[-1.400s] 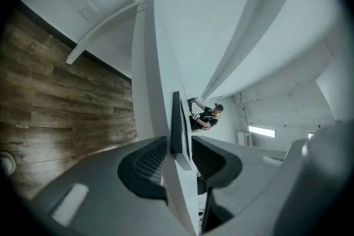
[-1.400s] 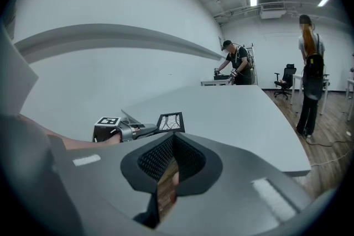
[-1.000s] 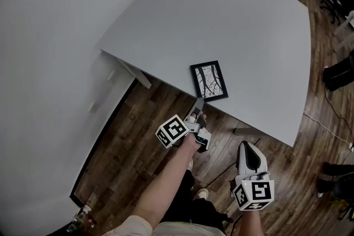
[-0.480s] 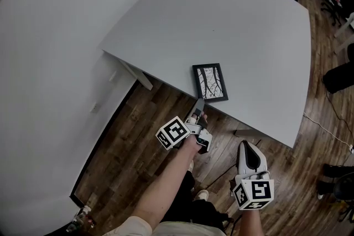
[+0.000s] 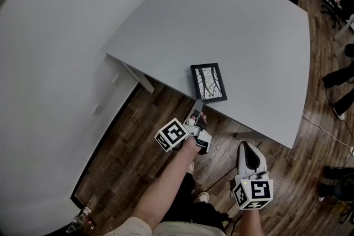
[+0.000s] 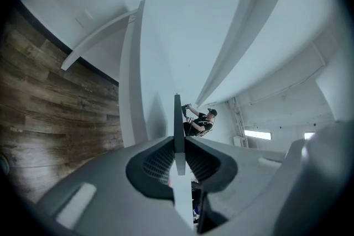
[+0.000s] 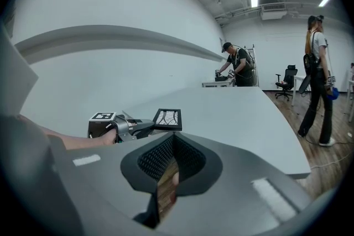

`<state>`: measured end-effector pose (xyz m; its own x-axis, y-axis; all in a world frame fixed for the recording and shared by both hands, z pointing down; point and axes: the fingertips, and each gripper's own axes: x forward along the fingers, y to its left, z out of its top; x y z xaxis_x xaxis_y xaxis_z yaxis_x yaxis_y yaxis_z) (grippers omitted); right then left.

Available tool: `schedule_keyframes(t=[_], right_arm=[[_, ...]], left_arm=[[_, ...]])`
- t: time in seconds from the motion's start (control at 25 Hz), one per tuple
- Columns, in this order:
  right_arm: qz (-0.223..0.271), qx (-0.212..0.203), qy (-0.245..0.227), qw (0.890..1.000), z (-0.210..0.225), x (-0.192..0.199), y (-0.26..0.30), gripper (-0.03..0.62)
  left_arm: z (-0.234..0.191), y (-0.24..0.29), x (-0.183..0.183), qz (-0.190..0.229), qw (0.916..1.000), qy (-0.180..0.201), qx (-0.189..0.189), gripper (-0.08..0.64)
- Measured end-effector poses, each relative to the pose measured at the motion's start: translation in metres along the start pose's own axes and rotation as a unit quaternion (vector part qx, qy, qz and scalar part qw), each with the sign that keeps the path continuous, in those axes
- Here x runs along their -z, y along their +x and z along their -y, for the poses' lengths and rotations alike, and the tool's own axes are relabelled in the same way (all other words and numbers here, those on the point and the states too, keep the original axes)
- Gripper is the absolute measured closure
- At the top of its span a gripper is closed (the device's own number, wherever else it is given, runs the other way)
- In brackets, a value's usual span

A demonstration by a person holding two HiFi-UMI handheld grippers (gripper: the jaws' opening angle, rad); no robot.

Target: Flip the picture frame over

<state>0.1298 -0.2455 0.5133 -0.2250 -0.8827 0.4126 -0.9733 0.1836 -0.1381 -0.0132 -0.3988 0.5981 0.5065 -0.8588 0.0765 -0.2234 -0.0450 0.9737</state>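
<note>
The picture frame (image 5: 208, 82) lay face-up near the table's (image 5: 232, 25) near edge. The left gripper (image 5: 197, 103) was just short of it and the right gripper (image 5: 247, 151) lower; both had their jaws pressed together (nothing between them). Closed jaws might shove the frame away, or a fumbled lift might drop it off the edge.

The head view is taken from high up and tilted steeply down, so the counter (image 5: 249, 30) and the wooden floor (image 5: 138, 130) are taken in from well off. The left gripper view is set low, close by the counter's near edge and rolled on its side — the floor is shown at its left. The right gripper view is held about level with the counter top and faced across it toward the room's far end. The picture frame (image 5: 208, 82) and the left tongs (image 5: 197, 108) are shared by the head view and the right gripper view; a distant person (image 7: 237, 66) is shared by both gripper views.
</note>
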Motion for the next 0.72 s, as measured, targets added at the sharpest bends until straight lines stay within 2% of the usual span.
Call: schedule_keyframes(t=[0.24, 0.4, 0.56, 0.64, 0.72], right_arm=[[0.008, -0.001, 0.002, 1.000, 0.001, -0.005, -0.006, 0.566], [0.014, -0.002, 0.001, 1.000, -0.001, -0.008, -0.009, 0.566], [0.017, -0.003, 0.001, 1.000, -0.001, -0.012, -0.010, 0.566], [0.018, -0.002, 0.001, 1.000, -0.001, -0.012, -0.012, 0.566], [0.019, -0.001, 0.001, 1.000, -0.002, -0.012, -0.014, 0.566]], left_arm=[[0.024, -0.003, -0.009, 0.000, 0.9980, 0.063, 0.003, 0.492], [0.040, -0.003, -0.016, -0.004, 0.9901, 0.140, -0.006, 0.492], [0.063, -0.003, -0.025, -0.007, 0.9697, 0.244, -0.015, 0.492], [0.074, -0.004, -0.025, -0.013, 0.9549, 0.296, -0.016, 0.492], [0.083, -0.004, -0.024, -0.020, 0.9367, 0.349, -0.016, 0.492]])
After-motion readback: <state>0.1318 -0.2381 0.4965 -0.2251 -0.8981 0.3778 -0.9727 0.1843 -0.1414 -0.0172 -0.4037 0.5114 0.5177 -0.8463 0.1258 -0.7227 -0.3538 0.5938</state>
